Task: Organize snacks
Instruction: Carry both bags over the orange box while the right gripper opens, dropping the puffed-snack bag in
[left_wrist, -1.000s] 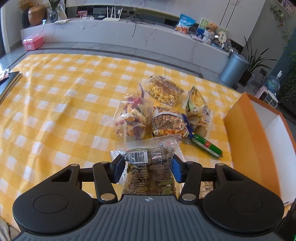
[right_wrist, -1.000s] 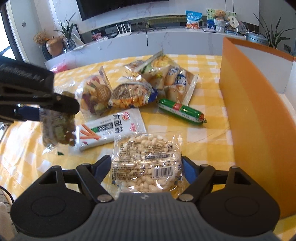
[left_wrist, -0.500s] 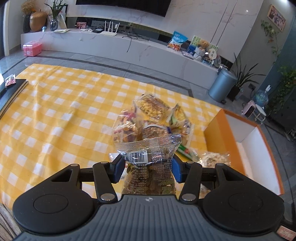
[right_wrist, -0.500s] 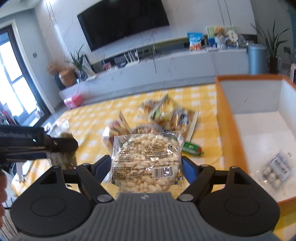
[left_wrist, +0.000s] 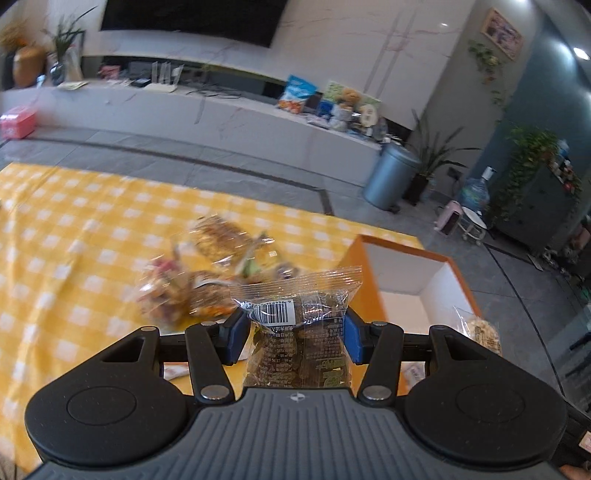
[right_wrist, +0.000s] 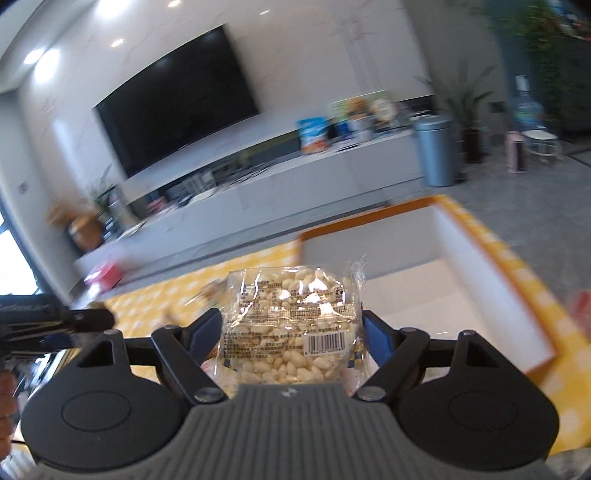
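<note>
My left gripper (left_wrist: 293, 334) is shut on a clear bag of dark brown snacks (left_wrist: 299, 325), held up over the yellow checked cloth (left_wrist: 74, 236). Beyond it lies a blurred heap of snack bags (left_wrist: 207, 273). The orange box (left_wrist: 402, 273) with white inside stands to the right. My right gripper (right_wrist: 291, 334) is shut on a clear bag of pale peanuts (right_wrist: 291, 325), lifted in front of the same orange box (right_wrist: 417, 258). That peanut bag (left_wrist: 480, 330) shows at the right edge of the left wrist view. The left gripper (right_wrist: 74, 321) appears at the far left of the right wrist view.
A long white TV bench (left_wrist: 221, 110) with a dark screen (right_wrist: 173, 99) above runs along the back wall. A grey bin (left_wrist: 391, 177) and potted plants (left_wrist: 436, 162) stand on the floor to the right. A pink box (left_wrist: 16, 122) sits at the far left.
Both grippers have risen with their bags. The right one has swung toward the orange box, whose inside now lies just behind the peanut bag. The snack heap has dropped away.
</note>
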